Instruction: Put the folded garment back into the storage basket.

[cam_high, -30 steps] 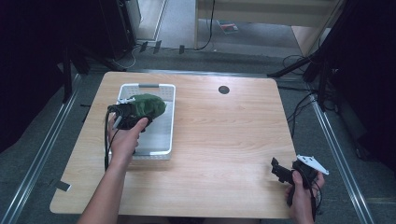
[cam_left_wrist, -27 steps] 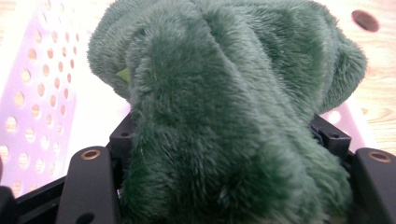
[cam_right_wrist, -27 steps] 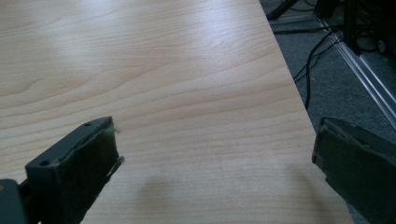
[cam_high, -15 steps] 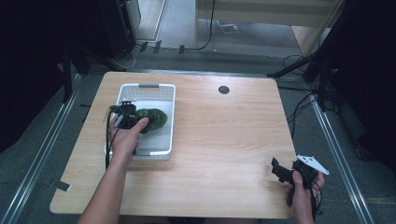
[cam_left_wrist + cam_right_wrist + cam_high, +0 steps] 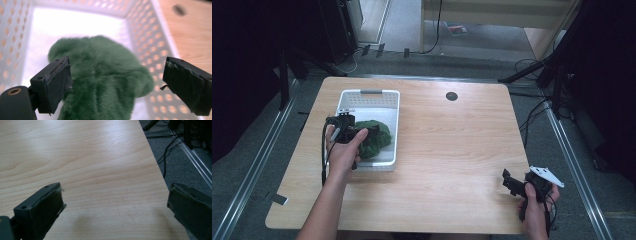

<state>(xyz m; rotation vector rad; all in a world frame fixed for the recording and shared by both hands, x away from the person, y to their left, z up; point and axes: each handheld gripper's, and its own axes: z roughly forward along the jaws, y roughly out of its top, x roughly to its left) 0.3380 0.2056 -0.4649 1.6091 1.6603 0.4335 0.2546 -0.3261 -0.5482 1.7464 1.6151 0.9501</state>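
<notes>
From the high view, your left gripper (image 5: 364, 134) hangs over the white perforated basket (image 5: 371, 96), where the green plush toy (image 5: 377, 140) lies. Your right gripper (image 5: 511, 182) rests near the table's (image 5: 452, 150) right front corner. In the left gripper view, your jaws gape wide around the toy (image 5: 105, 82), one pad (image 5: 58, 85) touching fur. In the right gripper view, jaws spread wide, holding nothing.

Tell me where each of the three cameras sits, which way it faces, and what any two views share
High view: above the person's side, looking forward and down at the table; both forearms enter below.
Left gripper view: rides the left gripper, its open jaws flanking the green plush cloth in the white basket.
Right gripper view: rides the right gripper, open above bare tabletop.
Shared: high and left gripper views show cloth and basket.
</notes>
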